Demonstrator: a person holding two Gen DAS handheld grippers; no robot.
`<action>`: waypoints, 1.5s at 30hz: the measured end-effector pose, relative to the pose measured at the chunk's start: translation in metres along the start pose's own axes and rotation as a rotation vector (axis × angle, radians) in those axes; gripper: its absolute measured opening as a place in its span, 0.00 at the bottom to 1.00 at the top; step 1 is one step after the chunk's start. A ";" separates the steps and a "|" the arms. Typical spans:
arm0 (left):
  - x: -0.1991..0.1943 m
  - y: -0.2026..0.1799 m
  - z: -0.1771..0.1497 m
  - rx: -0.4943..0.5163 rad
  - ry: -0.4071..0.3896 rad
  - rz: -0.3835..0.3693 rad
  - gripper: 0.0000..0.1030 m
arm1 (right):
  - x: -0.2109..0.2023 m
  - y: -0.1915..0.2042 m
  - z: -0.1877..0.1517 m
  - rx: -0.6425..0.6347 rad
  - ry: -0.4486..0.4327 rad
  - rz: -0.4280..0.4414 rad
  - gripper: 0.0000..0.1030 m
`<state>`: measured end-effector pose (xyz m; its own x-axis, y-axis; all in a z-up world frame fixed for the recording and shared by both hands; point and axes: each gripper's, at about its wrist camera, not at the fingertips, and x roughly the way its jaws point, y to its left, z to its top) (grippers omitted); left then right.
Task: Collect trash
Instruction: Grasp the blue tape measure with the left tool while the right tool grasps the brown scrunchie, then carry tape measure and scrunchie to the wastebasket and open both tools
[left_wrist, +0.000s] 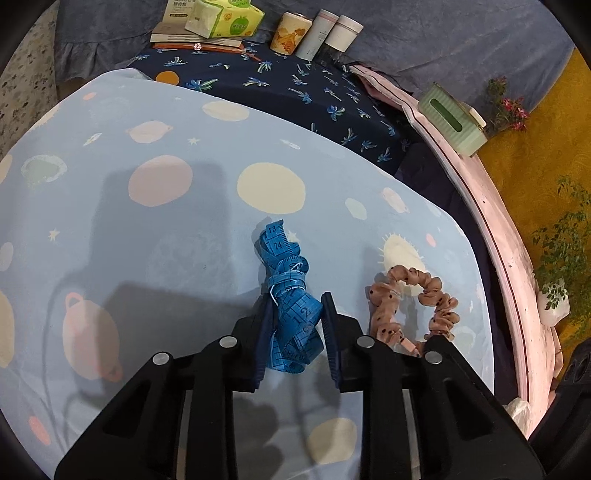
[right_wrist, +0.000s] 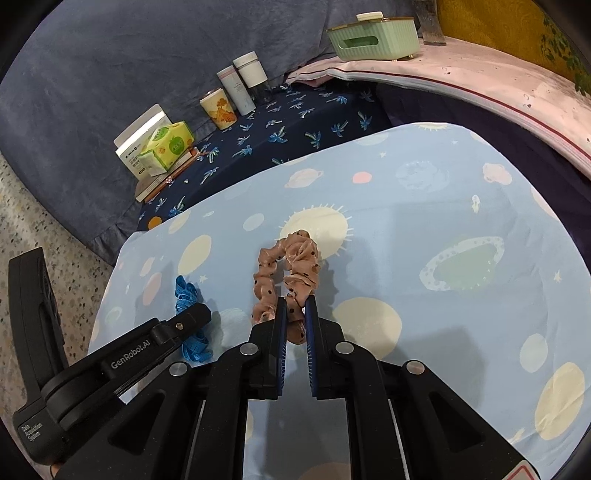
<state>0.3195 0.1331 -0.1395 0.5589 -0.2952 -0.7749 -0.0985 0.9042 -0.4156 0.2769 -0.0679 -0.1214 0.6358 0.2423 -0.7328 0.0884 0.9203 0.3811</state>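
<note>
**Both hands on soft clutter**

I have the left gripper (left_wrist: 295, 317) set around the blue tape measure (left_wrist: 290, 295), a loose bundle lying on the space-print cloth (left_wrist: 166, 221). My fingers (left_wrist: 330, 332) flank its near end; whether they actually press on it I cannot tell. The tape looks light, floppy and slick, so I judge a pinch across the knotted middle safest, or coils may slide free.

My right gripper (right_wrist: 295, 314) has its fingers nearly pressed together, pinching the near loop of the pink dotted scrunchie (right_wrist: 291, 269), which rests on the same cloth just beside the tape. It is soft, springy fabric and should bear a firm squeeze anywhere.
</note>
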 end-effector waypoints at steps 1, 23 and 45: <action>-0.001 -0.001 -0.002 0.008 0.000 0.000 0.22 | 0.000 0.000 -0.001 0.002 0.001 0.003 0.09; -0.094 -0.075 -0.065 0.146 -0.051 -0.069 0.21 | -0.117 -0.012 -0.030 0.016 -0.125 0.026 0.09; -0.160 -0.224 -0.166 0.425 -0.052 -0.214 0.21 | -0.275 -0.124 -0.057 0.149 -0.347 -0.083 0.09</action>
<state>0.1155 -0.0730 -0.0015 0.5715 -0.4825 -0.6638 0.3629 0.8741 -0.3229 0.0473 -0.2310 0.0005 0.8415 0.0273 -0.5395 0.2444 0.8715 0.4253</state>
